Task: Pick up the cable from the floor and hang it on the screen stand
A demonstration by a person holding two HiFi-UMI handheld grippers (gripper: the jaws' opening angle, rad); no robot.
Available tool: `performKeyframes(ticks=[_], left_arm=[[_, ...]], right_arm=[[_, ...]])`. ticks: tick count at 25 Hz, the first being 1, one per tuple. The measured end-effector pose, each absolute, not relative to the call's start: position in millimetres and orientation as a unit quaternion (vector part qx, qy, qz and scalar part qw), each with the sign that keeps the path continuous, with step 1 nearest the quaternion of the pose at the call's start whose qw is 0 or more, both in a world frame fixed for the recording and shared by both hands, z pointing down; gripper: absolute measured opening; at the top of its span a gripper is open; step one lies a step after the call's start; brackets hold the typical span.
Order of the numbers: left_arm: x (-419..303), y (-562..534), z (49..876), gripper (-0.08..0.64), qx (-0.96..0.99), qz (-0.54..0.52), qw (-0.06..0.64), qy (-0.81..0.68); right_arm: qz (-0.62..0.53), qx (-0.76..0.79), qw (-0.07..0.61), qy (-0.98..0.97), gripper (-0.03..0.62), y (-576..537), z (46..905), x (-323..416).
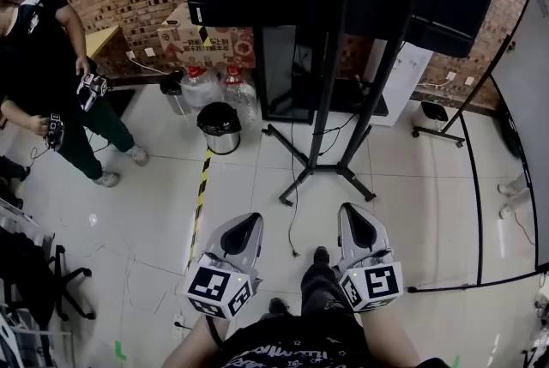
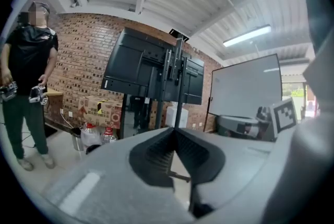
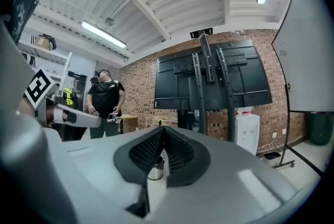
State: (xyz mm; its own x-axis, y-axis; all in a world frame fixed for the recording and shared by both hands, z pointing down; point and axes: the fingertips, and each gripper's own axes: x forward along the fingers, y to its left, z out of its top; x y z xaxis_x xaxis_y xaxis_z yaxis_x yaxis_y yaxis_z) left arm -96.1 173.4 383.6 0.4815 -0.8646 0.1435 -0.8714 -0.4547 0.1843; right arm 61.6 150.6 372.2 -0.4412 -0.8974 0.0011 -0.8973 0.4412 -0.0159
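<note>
A thin black cable lies on the pale floor, running from under the black screen stand towards my feet. Its end lies on the floor between my two grippers. My left gripper and right gripper are held low side by side, both shut with nothing in them, some way above the floor and short of the stand's legs. In the left gripper view the jaws meet at the tip and the stand rises ahead. The right gripper also faces the stand.
A person holding grippers stands at the left. A lidded bin, water bottles and a cardboard box sit left of the stand. A whiteboard on a wheeled frame stands at the right. Yellow-black tape runs along the floor.
</note>
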Motion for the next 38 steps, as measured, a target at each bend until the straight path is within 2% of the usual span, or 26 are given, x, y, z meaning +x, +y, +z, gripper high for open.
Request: performKeyframes(ticks=[6, 18, 25, 32, 38], left_arm=[[-97.7, 130.3, 386.1, 0.006, 0.839, 0.027, 0.116, -0.530], [-54.5, 24.5, 415.8, 0.005, 0.822, 0.083, 0.157, -0.541], [-60.5, -39.7, 427.3, 0.006, 0.802, 0.082, 0.180, -0.563], [-64.3, -63.7, 487.4, 0.005, 0.802, 0.082, 0.192, -0.559], [-60.6, -98.1, 572.0, 0.005, 0.835, 0.073, 0.194, -0.510]], right_arm=[[-0.036, -0.523, 0.021, 0.852, 0.008, 90.0, 387.2, 65.7], [-0.083, -0.521, -0.030, 0.849, 0.008, -35.5, 446.4, 122.9], [-0.078, -0.468, -0.083, 0.876, 0.008, -96.7, 483.0, 110.5], [-0.151, -0.437, -0.133, 0.877, 0.008, -93.8, 583.9, 95.1], [-0.148, -0.465, -0.149, 0.860, 0.008, -111.6, 662.6, 90.8]])
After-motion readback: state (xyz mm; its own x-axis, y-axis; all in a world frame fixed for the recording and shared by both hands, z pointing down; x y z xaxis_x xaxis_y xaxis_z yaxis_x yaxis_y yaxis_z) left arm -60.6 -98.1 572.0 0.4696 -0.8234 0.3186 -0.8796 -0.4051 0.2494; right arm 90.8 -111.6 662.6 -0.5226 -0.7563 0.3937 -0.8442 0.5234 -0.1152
